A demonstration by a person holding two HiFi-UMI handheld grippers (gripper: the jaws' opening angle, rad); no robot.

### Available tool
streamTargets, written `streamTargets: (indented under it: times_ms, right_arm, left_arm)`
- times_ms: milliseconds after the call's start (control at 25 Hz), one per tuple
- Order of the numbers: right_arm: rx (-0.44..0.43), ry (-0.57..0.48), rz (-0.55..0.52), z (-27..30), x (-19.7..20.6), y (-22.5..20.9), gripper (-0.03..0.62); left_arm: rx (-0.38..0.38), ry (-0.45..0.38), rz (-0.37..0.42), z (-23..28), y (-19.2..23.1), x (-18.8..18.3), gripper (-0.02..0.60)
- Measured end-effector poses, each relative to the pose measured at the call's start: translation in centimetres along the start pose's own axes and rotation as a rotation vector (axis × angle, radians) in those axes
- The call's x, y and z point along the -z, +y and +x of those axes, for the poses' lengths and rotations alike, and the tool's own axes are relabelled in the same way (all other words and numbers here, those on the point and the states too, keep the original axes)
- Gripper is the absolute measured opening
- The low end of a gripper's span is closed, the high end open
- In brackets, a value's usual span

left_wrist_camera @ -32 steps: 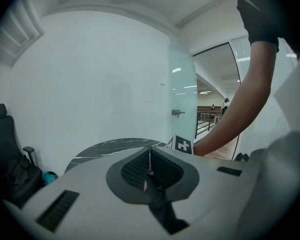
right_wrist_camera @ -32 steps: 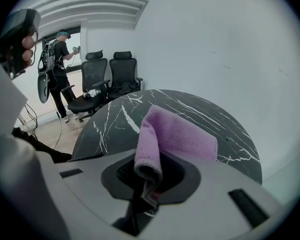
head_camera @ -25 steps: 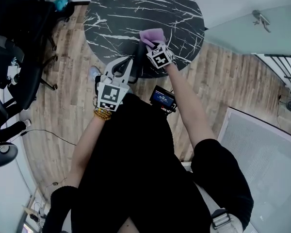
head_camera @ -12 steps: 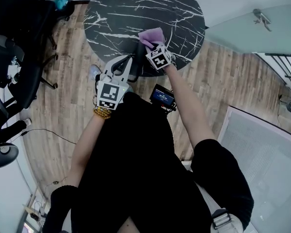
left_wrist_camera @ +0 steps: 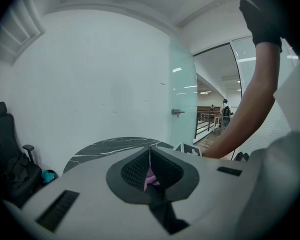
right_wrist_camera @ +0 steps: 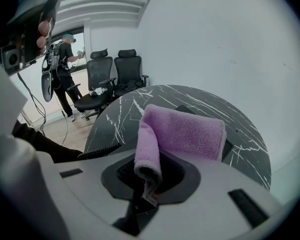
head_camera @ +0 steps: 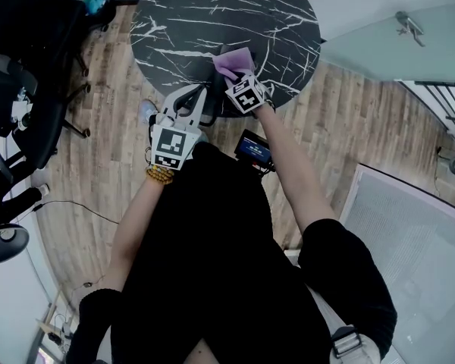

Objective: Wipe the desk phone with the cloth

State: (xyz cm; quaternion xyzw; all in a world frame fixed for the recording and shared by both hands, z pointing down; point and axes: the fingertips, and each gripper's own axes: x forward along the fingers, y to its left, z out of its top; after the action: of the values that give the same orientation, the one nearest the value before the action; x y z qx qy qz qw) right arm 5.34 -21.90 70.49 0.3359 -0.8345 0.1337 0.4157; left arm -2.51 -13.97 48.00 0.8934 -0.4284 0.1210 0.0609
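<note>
Purple cloth [right_wrist_camera: 182, 131] is pinched in the right gripper [right_wrist_camera: 149, 176] and draped over the desk phone [right_wrist_camera: 228, 148] on the black marble table [right_wrist_camera: 125, 109]. Only the phone's dark edges and coiled cord [right_wrist_camera: 97, 153] peek out. The left gripper [left_wrist_camera: 150, 156] hangs by the table edge, jaws pressed together, empty.

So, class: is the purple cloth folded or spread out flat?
Folded. In the right gripper view the cloth doubles over on itself, with its thick rolled edge clamped in the right gripper.
</note>
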Motion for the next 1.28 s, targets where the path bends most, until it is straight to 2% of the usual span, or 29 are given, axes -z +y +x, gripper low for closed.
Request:
streamTargets:
  times_ms: [1280]
  right_arm:
    - [-0.091,0.040,0.035,0.0,3.2,5.1,0.063]
  left_arm:
    - [0.039,0.020,-0.003,0.4,-1.4,0.7,0.018]
